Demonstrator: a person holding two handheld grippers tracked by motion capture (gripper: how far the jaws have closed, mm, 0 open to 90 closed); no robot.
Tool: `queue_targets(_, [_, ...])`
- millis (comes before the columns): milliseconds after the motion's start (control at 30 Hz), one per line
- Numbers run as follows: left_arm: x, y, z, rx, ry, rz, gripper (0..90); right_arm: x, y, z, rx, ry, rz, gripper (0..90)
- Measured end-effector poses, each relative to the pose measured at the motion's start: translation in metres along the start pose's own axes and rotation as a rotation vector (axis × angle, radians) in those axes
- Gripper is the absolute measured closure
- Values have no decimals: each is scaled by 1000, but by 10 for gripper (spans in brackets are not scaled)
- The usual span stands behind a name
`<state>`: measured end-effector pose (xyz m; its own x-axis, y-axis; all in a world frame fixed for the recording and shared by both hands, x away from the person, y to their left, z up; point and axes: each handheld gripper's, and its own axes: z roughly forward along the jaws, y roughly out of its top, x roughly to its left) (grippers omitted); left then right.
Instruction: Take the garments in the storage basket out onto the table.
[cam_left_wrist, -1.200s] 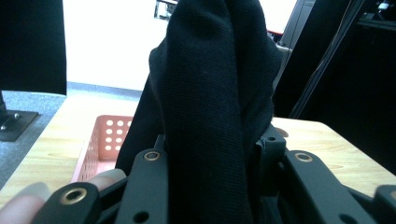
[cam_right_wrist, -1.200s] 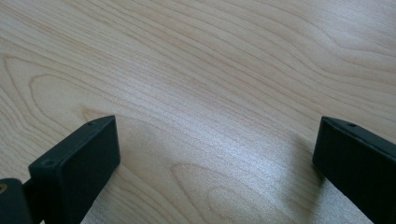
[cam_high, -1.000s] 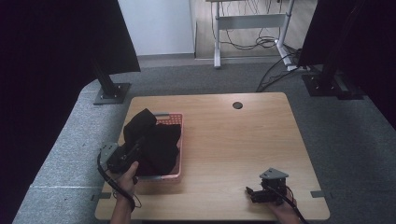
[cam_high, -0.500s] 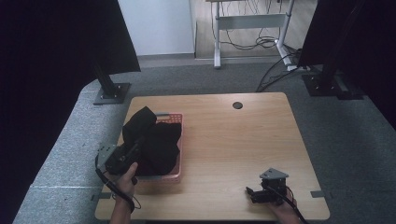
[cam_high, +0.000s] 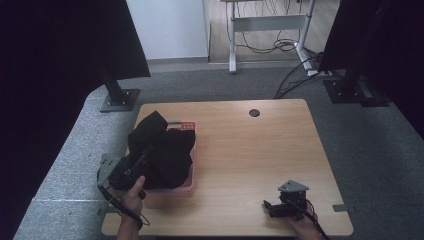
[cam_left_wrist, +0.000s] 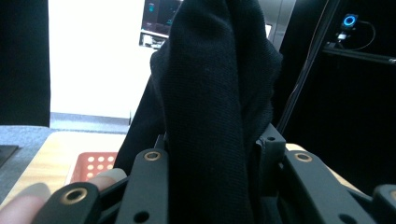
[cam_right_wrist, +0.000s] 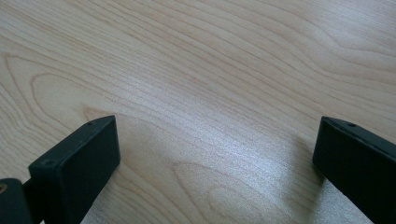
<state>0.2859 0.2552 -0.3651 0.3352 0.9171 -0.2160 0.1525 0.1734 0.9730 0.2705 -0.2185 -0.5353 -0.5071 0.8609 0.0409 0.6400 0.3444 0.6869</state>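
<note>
Black garment (cam_high: 162, 150) heaped in and over pink perforated basket (cam_high: 190, 172), at the left side of the wooden surface (cam_high: 255, 155), toward the near-left corner. Garment spilling past the basket's left rim; one fold raised at the far-left of the heap. Basket's far rim and right wall visible; remainder covered by cloth.

Left gripper (cam_high: 142, 156) held by the left hand (cam_high: 134, 189) at the near-left edge, angled toward the far-right into the heap. In the left gripper view, a thick fold of black garment (cam_left_wrist: 215, 107) standing up between the black fingers (cam_left_wrist: 148, 186), cloth pressed against them on both sides: closed on the garment. Basket (cam_left_wrist: 95, 164) showing low at left behind the cloth, a fingertip of the hand (cam_left_wrist: 25, 205) at the bottom-left corner.

Right gripper (cam_high: 270, 207) near the near-right corner, resting low at the near edge, grey three-cornered plate on top, tips pointed left. Well apart from garment and basket, bare surface between. In the right gripper view, fingers (cam_right_wrist: 77, 158) spread wide, nothing between them but wood grain (cam_right_wrist: 210, 93).

Round dark grommet hole (cam_high: 254, 113) near the far edge, right of centre. Grey carpet around the surface; dark stand base (cam_high: 120, 100) beyond the far-left corner, desk frame with cables (cam_high: 270, 30) farther back.
</note>
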Motion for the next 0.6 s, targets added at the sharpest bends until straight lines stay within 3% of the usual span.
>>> queue_targets(233, [-4, 9, -7, -29, -14, 6, 655, 0, 0, 0, 0, 0, 0, 2])
queue_targets(600, [-9, 13, -4, -23, -19, 11, 655, 0, 0, 0, 0, 0, 1, 2])
